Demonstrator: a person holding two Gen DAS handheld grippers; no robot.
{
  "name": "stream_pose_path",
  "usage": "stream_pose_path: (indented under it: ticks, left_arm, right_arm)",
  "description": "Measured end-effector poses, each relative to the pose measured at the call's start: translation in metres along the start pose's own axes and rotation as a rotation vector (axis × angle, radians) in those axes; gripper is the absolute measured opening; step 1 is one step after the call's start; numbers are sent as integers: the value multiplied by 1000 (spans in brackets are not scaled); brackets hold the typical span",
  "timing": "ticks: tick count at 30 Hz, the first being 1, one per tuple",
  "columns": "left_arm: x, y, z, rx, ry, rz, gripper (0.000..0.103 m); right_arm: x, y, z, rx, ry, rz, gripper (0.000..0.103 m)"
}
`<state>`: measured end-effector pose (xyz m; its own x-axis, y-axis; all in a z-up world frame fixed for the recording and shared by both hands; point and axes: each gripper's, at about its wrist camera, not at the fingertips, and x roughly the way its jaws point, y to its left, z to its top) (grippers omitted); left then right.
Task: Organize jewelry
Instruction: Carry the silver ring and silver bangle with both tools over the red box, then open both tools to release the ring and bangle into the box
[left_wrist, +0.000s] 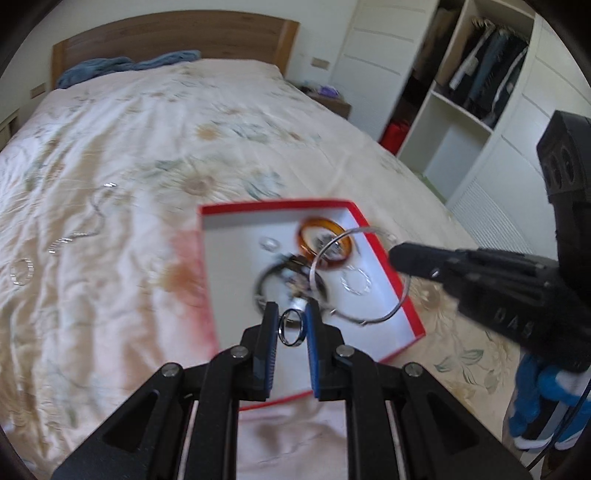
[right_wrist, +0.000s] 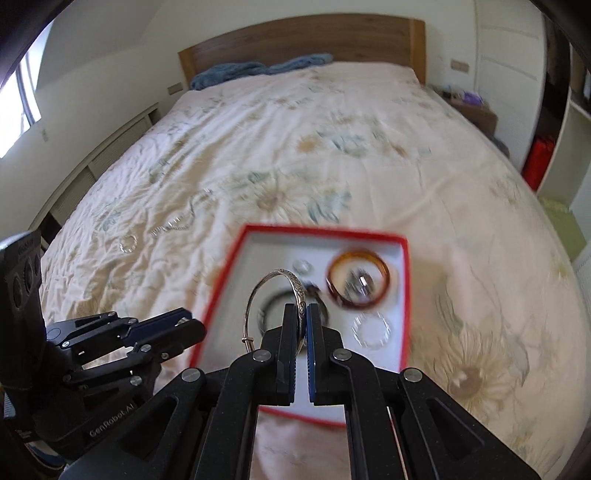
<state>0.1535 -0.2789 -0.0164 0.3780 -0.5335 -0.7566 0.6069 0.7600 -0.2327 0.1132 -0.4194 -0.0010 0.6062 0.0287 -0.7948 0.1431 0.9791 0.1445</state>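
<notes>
A red-rimmed white box (left_wrist: 229, 266) (right_wrist: 229, 280) lies on the bed, holding an amber bangle (left_wrist: 325, 243) (right_wrist: 358, 278), a dark bangle (left_wrist: 266, 280) (right_wrist: 269, 302), a clear beaded bracelet (left_wrist: 356, 282) (right_wrist: 371, 328) and a small ring (left_wrist: 269, 243) (right_wrist: 301, 266). My left gripper (left_wrist: 291, 323) is shut on a dark metal ring (left_wrist: 292, 327) above the box's near part. My right gripper (right_wrist: 303, 321) is shut on a thin silver bangle (right_wrist: 269, 284) (left_wrist: 332, 243) over the box. A silver chain (left_wrist: 92, 218) (right_wrist: 177, 223) and another beaded bracelet (left_wrist: 22, 271) (right_wrist: 128, 243) lie on the bedspread to the left.
The floral bedspread (left_wrist: 147, 147) (right_wrist: 332, 166) stretches back to a wooden headboard (left_wrist: 173, 35) with a blue cloth (left_wrist: 122, 66) (right_wrist: 258, 68). An open wardrobe with shelves (left_wrist: 472, 96) stands on the right. A nightstand (right_wrist: 472, 107) sits beside the bed.
</notes>
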Motion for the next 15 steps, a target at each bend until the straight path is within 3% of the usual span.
stream_pose_path:
  ticks: [8, 15]
  left_arm:
    - [49, -26, -14, 41, 101, 31, 14]
    - [79, -26, -21, 26, 155, 75, 14]
  right_arm:
    - [37, -44, -36, 77, 75, 14, 5]
    - [50, -64, -43, 92, 92, 20, 5]
